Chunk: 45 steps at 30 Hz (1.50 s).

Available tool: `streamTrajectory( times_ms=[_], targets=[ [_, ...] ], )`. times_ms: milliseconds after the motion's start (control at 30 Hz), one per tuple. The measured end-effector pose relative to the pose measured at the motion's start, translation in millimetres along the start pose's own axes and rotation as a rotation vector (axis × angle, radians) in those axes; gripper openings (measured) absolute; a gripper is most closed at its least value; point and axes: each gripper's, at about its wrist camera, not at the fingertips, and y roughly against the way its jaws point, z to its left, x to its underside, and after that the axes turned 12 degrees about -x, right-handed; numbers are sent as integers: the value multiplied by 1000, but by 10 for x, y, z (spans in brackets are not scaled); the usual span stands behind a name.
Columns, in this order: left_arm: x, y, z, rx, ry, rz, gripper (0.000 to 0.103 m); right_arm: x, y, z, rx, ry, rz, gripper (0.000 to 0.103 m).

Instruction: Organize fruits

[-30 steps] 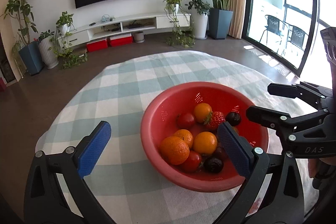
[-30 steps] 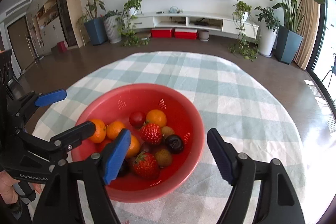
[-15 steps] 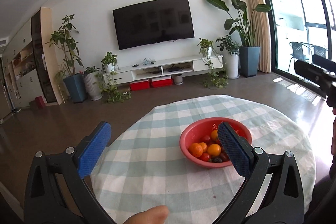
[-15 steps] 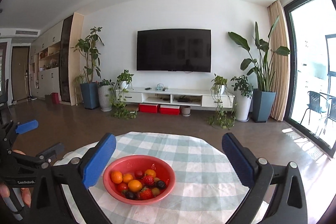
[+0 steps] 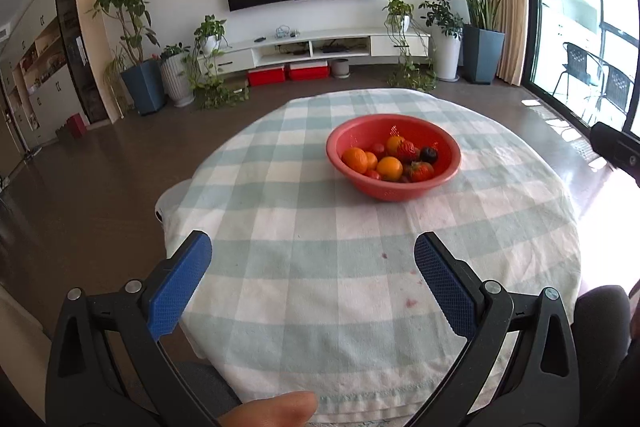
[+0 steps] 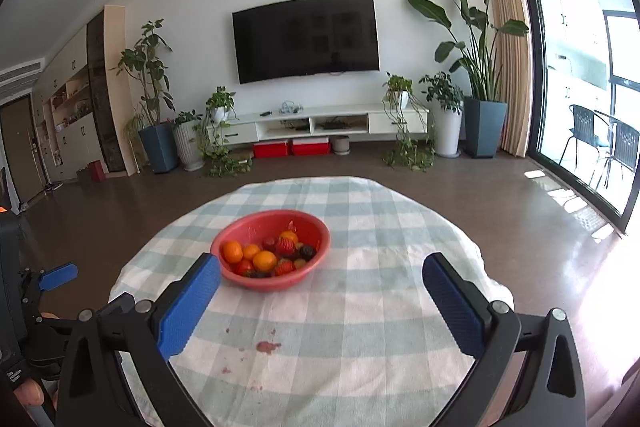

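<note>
Both tongs are spread wide with nothing between them: the left gripper [image 5: 312,267] and the right gripper [image 6: 320,291] hang over the near edge of the checked tablecloth [image 5: 304,307]. Well beyond them sits the red bowl [image 5: 394,189], holding oranges [image 5: 355,159], strawberries [image 5: 421,171] and dark fruit.

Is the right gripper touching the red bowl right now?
Apart. The left wrist view shows the red bowl standing alone on the tablecloth; in the right wrist view the open right gripper is short of it.
</note>
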Motion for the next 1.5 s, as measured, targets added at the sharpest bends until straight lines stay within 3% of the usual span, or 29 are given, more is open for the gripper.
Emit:
streamTrajectory(
  times_ms=[200,400,1500],
  targets=[
    [95,-45,-68,-7,-4,18,103,323,-160,-27,14,-56,143,103],
    [75,-146,-63,5,9,52,103,465,-212,29,20,-40,195,103],
    [128,-287,-52,20,22,85,103,596,-289,138,40,-37,251,103]
  ],
)
